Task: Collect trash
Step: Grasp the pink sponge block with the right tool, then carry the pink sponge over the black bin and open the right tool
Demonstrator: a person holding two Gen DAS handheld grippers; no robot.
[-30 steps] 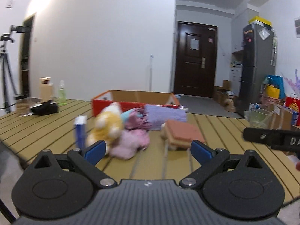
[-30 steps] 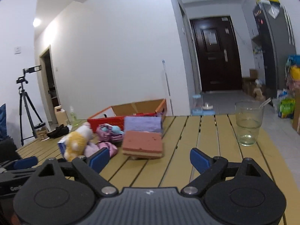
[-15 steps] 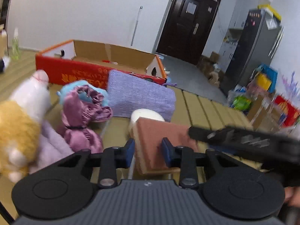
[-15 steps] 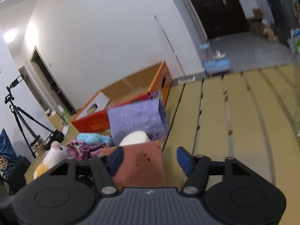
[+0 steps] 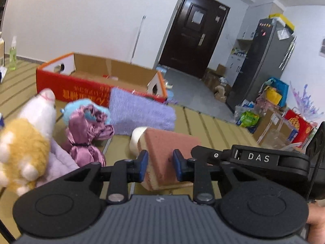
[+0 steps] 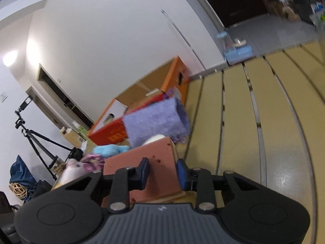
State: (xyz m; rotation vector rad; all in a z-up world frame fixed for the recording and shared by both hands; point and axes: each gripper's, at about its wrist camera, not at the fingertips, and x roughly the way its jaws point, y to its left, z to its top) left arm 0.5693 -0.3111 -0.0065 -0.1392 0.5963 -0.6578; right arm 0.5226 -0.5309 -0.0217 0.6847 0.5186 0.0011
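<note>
Both jaws pinched on sponge [image 5: 170, 142]: left gripper [image 5: 158, 167], right gripper [image 6: 163, 173]; soft, light, squashy, best held mid-edge

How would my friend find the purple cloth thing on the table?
Start at the big red cardboard box at the back of the slatted table. Leaning against its front is the purple cloth, behind the pink sponge. It is the only flat, ribbed rectangle; the neighbours beside it are fluffy toys.
</note>
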